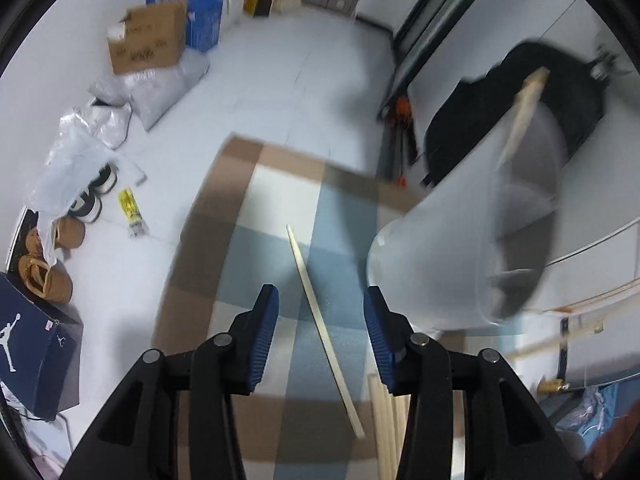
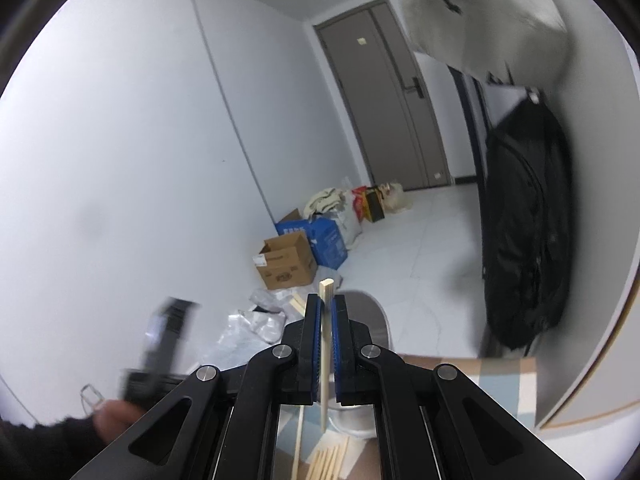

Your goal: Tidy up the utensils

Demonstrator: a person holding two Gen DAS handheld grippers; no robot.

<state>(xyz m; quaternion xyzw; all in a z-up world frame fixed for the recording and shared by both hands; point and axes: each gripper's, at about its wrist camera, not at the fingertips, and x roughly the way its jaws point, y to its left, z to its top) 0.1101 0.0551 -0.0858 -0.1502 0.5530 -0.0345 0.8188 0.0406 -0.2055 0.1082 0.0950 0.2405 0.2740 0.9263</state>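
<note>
Chopstick [image 1: 524, 116] inside translucent cup [image 1: 460, 248]

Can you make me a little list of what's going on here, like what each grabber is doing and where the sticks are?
left gripper: open, holding nothing, above the checked mat
right gripper: shut on one wooden stick
cup: clear plastic, blurred, a stick poking out of it
loose stick: lies alone on the mat, between the left gripper's fingers in its view
stick pile: several together at the mat's near edge
room: boxes and bags by the wall
</note>
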